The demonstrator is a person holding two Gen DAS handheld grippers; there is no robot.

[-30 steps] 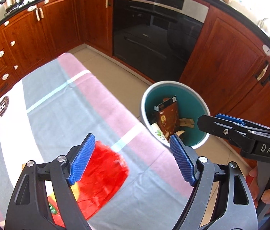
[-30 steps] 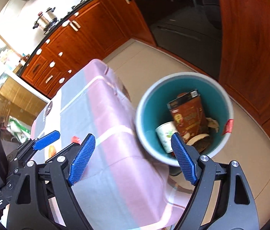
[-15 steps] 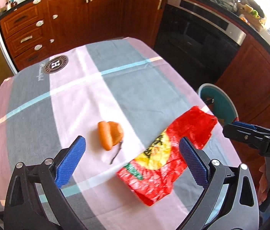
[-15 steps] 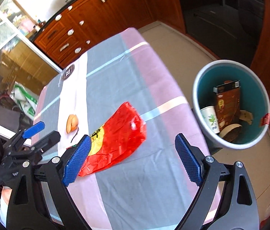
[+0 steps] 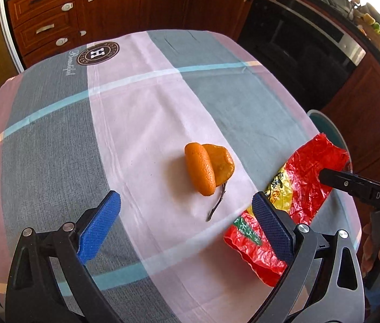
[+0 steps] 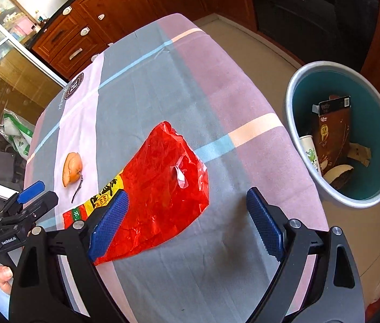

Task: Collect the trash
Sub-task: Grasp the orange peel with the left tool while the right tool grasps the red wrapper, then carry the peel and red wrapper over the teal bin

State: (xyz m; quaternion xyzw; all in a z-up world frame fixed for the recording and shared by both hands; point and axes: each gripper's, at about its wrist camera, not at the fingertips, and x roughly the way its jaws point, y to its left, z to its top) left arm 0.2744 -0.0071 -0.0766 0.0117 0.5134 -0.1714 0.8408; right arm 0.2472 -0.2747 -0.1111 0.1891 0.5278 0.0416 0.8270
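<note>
Left hand-held gripper [image 5: 184, 222] above orange peel [image 5: 208, 168]

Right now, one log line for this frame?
left gripper: open, above orange peel | right gripper: open, above red wrapper | bin: beside table, part-filled

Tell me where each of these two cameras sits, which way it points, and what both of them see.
Left wrist: on the left gripper, looking down at the orange peel on the tablecloth; its open blue fingers and the right gripper at the right edge show.
Right wrist: on the right gripper, looking down over the red wrapper toward the trash bin; its open fingers and the left gripper at lower left show.
Shared: peel, wrapper, tablecloth, bin.
</note>
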